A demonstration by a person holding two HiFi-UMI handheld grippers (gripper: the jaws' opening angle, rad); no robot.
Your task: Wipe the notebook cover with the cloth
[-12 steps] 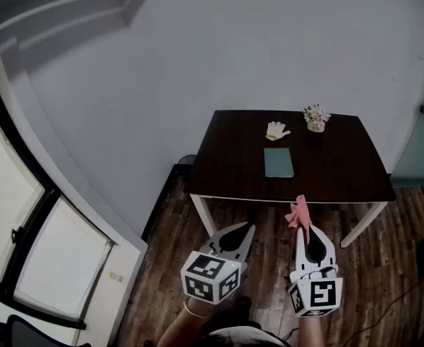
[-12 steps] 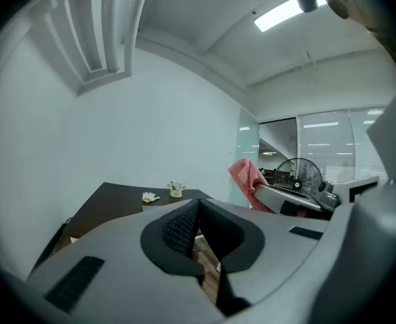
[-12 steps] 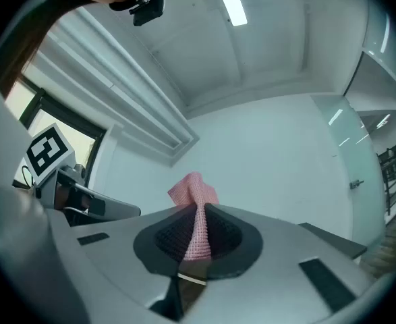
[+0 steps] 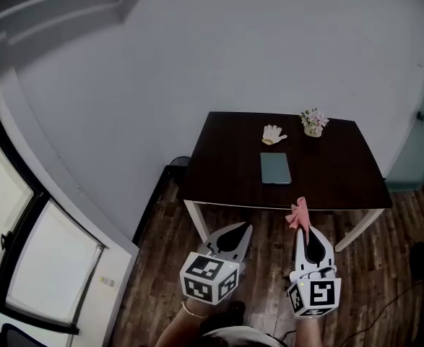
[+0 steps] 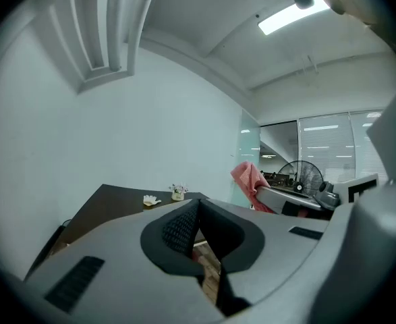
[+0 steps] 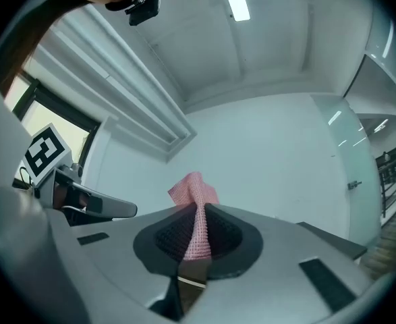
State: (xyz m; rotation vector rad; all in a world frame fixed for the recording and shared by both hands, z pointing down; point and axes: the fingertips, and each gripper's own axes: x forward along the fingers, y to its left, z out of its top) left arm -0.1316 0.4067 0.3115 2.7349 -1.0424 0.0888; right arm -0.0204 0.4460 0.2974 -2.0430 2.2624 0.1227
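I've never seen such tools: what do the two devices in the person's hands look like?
The left gripper and right gripper match: pale grey wedges tapering to jaws lined with black textured pads, each carrying a white cube with black square markers.

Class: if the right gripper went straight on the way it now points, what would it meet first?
Probably the pale grey wall: the right gripper sees only that past the pink woven cloth in its tongs. The head view suggests the front edge of the dark wooden table instead; depth is unclear.
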